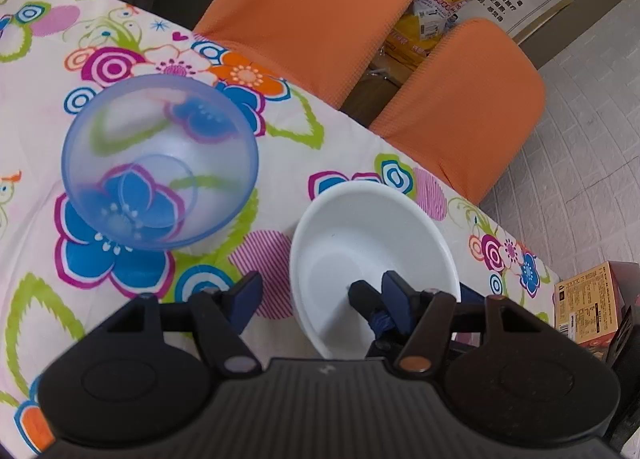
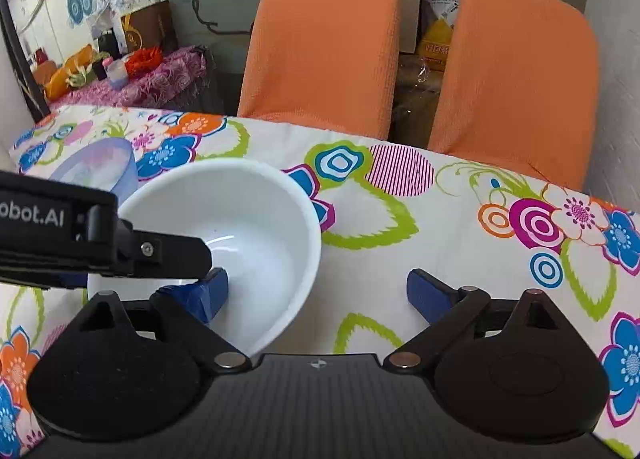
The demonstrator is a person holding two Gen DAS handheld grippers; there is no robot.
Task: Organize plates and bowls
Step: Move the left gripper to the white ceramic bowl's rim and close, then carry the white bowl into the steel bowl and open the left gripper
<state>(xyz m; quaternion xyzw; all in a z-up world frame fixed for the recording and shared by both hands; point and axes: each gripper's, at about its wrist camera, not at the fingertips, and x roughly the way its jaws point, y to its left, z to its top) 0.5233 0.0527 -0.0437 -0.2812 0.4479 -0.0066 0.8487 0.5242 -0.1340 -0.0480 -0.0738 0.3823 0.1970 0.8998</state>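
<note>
Your left gripper (image 1: 322, 287) and right gripper (image 2: 318, 283) both had their tongs spread wide, clamping nothing. Each straddled a wall of the white bowl (image 1: 372, 243): one finger inside the hollow, the other outside over the flowered tablecloth (image 2: 460, 219). The two inner fingers sat close together, possibly touching.

The bowl stood at the near part of the table, with the blue translucent bowl (image 1: 160, 163) a little apart on its left.

The risks, as I judge them:
- Closing both tongs at once could have made the inner fingers collide – or pulled the bowl two ways.
- A smooth, curved wall pinched near the rim could have slipped and tipped the bowl over.
- Lifting on one side only could have swung it into the blue bowl.

The white bowl's mouth faced upward, seemingly tipped a little away from the right wrist camera; whether its foot sat flat I could not tell. Being round, it had no long axis – only its upright one.
</note>
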